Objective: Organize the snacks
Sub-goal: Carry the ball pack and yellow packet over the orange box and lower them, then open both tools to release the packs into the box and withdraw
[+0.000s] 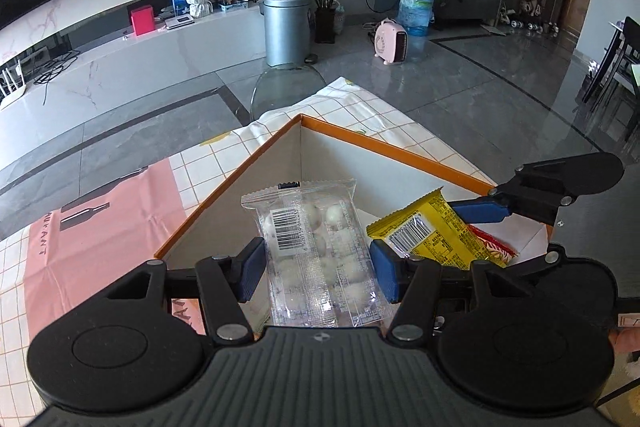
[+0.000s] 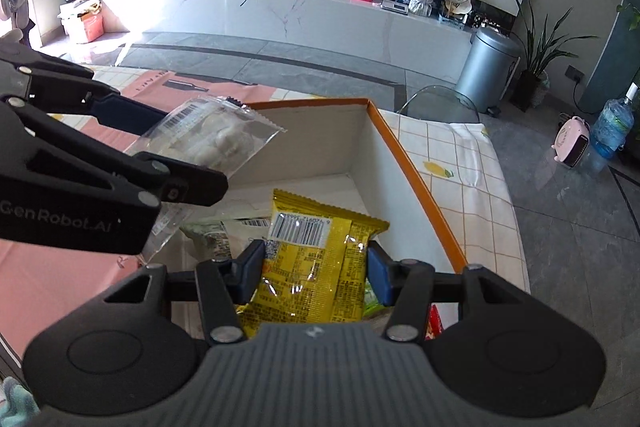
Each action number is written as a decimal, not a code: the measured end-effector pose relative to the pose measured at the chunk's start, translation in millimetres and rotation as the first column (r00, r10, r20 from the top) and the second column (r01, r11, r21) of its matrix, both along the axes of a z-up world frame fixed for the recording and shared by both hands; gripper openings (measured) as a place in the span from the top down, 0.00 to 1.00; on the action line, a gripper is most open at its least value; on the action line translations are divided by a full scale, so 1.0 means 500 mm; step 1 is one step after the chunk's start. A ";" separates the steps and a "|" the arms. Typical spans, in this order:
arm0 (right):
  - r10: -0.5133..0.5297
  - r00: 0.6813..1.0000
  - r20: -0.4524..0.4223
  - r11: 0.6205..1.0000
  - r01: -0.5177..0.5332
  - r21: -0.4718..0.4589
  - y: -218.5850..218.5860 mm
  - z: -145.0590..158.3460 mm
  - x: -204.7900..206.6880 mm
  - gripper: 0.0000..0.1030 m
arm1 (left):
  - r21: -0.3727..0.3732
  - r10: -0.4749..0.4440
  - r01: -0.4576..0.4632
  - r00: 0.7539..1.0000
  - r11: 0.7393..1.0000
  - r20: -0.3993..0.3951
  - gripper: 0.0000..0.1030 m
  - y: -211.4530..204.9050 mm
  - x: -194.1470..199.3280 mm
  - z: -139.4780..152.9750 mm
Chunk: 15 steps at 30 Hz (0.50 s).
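Note:
My left gripper (image 1: 316, 269) is shut on a clear packet of white round sweets (image 1: 320, 251), held over the near corner of an orange-rimmed white box (image 1: 384, 145). My right gripper (image 2: 314, 273) is shut on a yellow snack packet (image 2: 316, 259) with a barcode, held over the same box (image 2: 404, 147). In the left wrist view the yellow packet (image 1: 432, 235) and the right gripper's blue fingers (image 1: 484, 211) show at the right. In the right wrist view the clear packet (image 2: 216, 139) and the left gripper (image 2: 132, 147) show at the left. Other packets (image 2: 216, 239) lie on the box floor.
The box stands on a checked cloth (image 1: 360, 107) beside a pink sheet (image 1: 100, 227). A clear chair back (image 1: 288, 87) stands past the table's far edge. A grey bin (image 1: 286, 27), a pink heater (image 1: 390, 43) and a water jug (image 1: 416, 7) stand on the floor beyond.

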State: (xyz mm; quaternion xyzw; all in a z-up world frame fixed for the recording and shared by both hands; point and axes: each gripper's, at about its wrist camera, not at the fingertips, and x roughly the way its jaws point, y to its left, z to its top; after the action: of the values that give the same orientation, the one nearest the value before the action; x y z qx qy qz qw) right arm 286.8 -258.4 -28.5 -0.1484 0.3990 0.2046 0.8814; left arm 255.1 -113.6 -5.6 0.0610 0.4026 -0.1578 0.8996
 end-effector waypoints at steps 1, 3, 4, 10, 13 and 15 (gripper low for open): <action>0.010 1.000 -0.003 1.000 -0.010 -0.017 0.003 -0.005 0.006 0.50 | 0.007 -0.006 0.006 1.000 1.000 -0.009 0.37 -0.005 0.007 -0.008; 0.027 1.000 -0.009 0.998 -0.027 -0.049 0.008 -0.017 0.020 0.50 | 0.021 -0.014 0.015 0.999 1.000 -0.032 0.37 -0.012 0.018 -0.027; 0.033 0.999 -0.012 0.997 -0.034 -0.063 0.012 -0.022 0.024 0.50 | 0.029 -0.018 0.019 0.999 0.999 -0.045 0.37 -0.015 0.025 -0.037; 0.074 0.996 -0.044 0.986 -0.080 -0.146 0.028 -0.063 0.052 0.50 | 0.083 -0.010 0.019 0.994 0.996 -0.110 0.37 -0.023 0.052 -0.084; 0.074 0.995 -0.074 0.984 -0.085 -0.155 0.028 -0.079 0.063 0.50 | 0.102 0.005 0.010 0.989 0.995 -0.148 0.38 -0.019 0.066 -0.103; 0.068 0.993 -0.100 0.982 -0.085 -0.168 0.028 -0.092 0.075 0.50 | 0.113 0.010 0.010 0.985 0.994 -0.170 0.38 -0.016 0.073 -0.115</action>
State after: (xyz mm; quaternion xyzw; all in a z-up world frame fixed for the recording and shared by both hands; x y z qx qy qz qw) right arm 324.4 -244.2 -74.7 -0.2295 0.4500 0.2098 0.8371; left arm 291.4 -121.5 -63.1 0.0984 0.4862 -0.1391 0.8571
